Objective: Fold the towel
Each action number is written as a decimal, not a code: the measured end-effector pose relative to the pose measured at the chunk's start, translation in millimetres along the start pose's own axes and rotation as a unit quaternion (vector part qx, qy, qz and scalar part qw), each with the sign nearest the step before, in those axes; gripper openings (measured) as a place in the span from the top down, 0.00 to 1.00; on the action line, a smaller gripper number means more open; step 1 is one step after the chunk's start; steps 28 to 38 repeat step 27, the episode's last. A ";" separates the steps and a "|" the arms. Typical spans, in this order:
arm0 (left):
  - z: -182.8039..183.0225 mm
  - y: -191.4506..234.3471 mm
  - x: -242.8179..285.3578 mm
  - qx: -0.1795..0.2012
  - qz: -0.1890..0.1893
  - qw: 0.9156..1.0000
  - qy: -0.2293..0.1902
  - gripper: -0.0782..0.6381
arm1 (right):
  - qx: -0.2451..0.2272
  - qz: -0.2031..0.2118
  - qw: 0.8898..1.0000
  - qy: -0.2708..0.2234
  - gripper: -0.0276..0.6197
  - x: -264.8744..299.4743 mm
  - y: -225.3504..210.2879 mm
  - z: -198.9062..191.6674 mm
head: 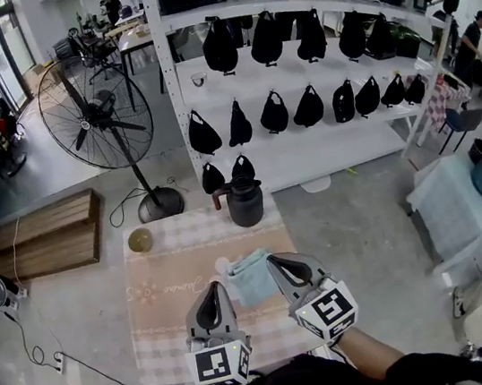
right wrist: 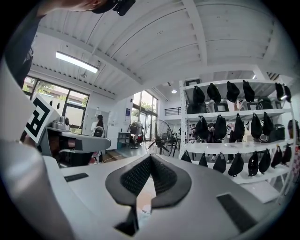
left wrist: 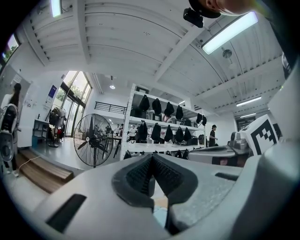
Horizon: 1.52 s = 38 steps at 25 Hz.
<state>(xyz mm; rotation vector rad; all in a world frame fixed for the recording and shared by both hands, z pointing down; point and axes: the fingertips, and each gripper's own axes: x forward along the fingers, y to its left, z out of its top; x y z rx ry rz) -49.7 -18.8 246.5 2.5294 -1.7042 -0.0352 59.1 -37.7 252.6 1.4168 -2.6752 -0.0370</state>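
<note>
Head view: the towel (head: 251,276) lies on the table (head: 168,334), nearer to the person than the jug (head: 245,201), and looks like a small folded square. The left gripper (head: 212,293) and right gripper (head: 280,267) flank it.

Left gripper view: the jaws are together, with nothing between them.

Right gripper view: the same.

I judge the folding nearly finished; any further fold needs the jaws opened first.

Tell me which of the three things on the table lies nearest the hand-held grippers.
The light blue towel, close by their tips; the black jug and the small bowl stand at the far edge.
</note>
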 end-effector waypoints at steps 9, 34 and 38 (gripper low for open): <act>-3.9 4.7 -2.7 -0.005 0.000 1.000 0.001 0.88 | -0.010 -0.002 1.000 0.003 0.95 -2.7 2.4 0.1; -4.6 17.8 1.6 -0.007 0.000 1.000 0.008 0.89 | -0.011 -0.014 1.000 0.005 0.95 2.7 0.1 4.2; -4.6 17.8 1.6 -0.007 0.000 1.000 0.008 0.89 | -0.011 -0.014 1.000 0.005 0.95 2.7 0.1 4.2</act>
